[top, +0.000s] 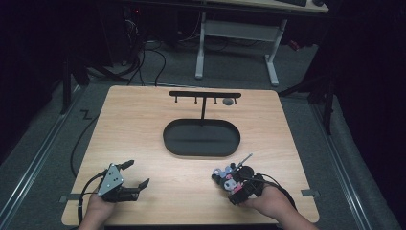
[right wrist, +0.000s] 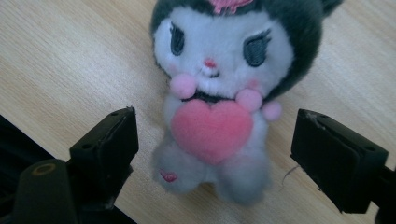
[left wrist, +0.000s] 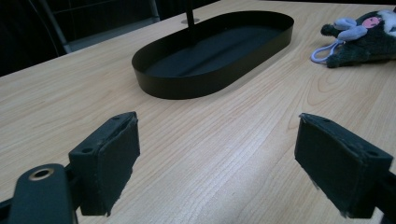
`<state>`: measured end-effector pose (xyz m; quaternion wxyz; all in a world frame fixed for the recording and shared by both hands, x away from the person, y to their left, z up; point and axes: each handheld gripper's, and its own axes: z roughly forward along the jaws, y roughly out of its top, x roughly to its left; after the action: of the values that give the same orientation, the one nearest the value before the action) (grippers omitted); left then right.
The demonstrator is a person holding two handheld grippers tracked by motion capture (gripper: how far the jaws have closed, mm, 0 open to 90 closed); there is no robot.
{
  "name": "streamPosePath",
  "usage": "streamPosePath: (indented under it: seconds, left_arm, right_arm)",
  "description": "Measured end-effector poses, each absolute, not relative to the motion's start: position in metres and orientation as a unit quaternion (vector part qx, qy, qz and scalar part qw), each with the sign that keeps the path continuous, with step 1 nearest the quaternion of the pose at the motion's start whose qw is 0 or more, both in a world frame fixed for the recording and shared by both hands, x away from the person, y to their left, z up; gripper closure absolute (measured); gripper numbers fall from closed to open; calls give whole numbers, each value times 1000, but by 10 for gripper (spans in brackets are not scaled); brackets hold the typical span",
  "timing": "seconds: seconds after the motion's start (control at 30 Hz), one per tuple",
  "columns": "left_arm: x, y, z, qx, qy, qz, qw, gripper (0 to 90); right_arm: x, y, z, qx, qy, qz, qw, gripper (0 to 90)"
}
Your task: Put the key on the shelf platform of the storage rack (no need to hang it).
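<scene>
Plush toy [right wrist: 212,116] lies face up on the desk [top: 143,129], near its front right edge, just in front of the black oval tray [top: 201,138]. Right gripper [right wrist: 215,154] straddles the toy's body, jaws apart, pads clear of the fabric on both sides. Left gripper [top: 133,173] rests at the desk's front left, jaws wide apart over bare wood, well apart from the toy. A hook stand [top: 204,94] rises behind the tray.
</scene>
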<state>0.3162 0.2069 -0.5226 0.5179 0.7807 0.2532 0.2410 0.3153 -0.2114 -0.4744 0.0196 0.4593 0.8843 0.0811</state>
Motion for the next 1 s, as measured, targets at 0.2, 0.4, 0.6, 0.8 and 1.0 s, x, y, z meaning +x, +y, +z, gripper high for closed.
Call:
streamPosePath:
  seconds: [0.2, 0.4, 0.6, 0.8, 1.0]
  left_arm:
    - [316, 207, -523, 781, 257, 240, 517, 145]
    - [316, 208, -523, 778, 259, 240, 520, 145]
    - [317, 208, -523, 780, 257, 241, 518, 145]
    - [317, 209, -523, 779, 259, 242, 517, 145]
    - [317, 208, -523, 780, 257, 241, 517, 145]
  right_arm:
    - [313, -205, -478, 442, 894, 59, 36, 273]
    - [312, -207, -483, 447, 892, 49, 35, 381]
    - [312, -211, -483, 455, 888, 55, 29, 462]
    - [314, -211, -475, 452, 889, 64, 36, 475]
    - [320, -213, -458, 451, 887, 80, 51, 477]
